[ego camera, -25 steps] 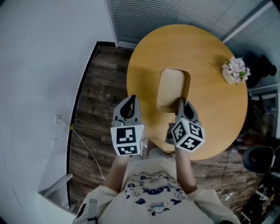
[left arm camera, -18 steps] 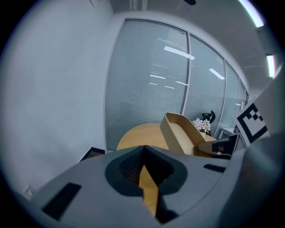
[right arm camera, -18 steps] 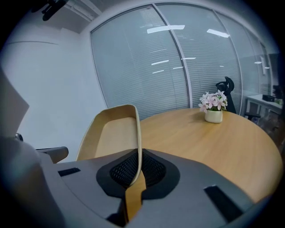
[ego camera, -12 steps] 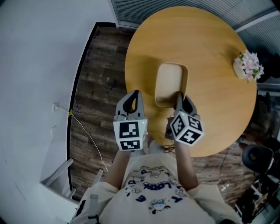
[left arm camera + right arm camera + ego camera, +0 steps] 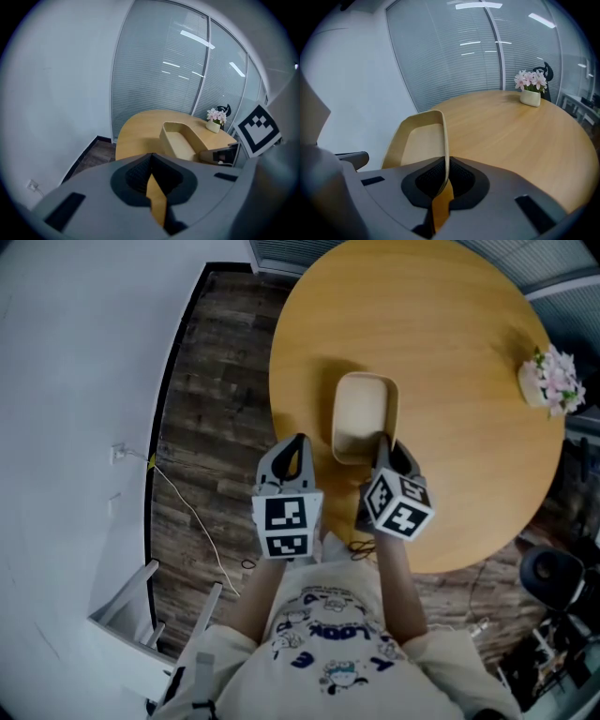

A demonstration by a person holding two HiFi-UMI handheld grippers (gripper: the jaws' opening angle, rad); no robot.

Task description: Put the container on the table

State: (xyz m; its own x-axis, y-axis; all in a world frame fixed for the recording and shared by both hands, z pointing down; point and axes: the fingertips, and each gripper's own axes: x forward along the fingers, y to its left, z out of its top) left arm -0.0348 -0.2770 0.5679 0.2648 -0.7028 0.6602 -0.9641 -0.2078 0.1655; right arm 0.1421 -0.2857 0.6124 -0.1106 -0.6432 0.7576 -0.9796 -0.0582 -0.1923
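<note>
The right gripper point(image 5: 442, 182) has its 2 jaws pressed together on the thin side wall of the tan, oblong container point(image 5: 364, 416), pinching the rim at the end nearest the person, so the open tray stretches straight ahead of that gripper over the round wooden table point(image 5: 459, 324). Whether the container's base touches the tabletop cannot be told from these views. The left gripper point(image 5: 151, 172) has its jaws closed against each other with nothing between them (only a sliver of tabletop shows through the narrow slit below their meeting point). It sits just to the left of the right gripper, level with it, at the table's near edge, apart from the container, which lies ahead and to its right. Far ahead and to the right of both grippers, near the table's far rim, stands a small white pot of pink flowers point(image 5: 530, 88), well apart from the container.
</note>
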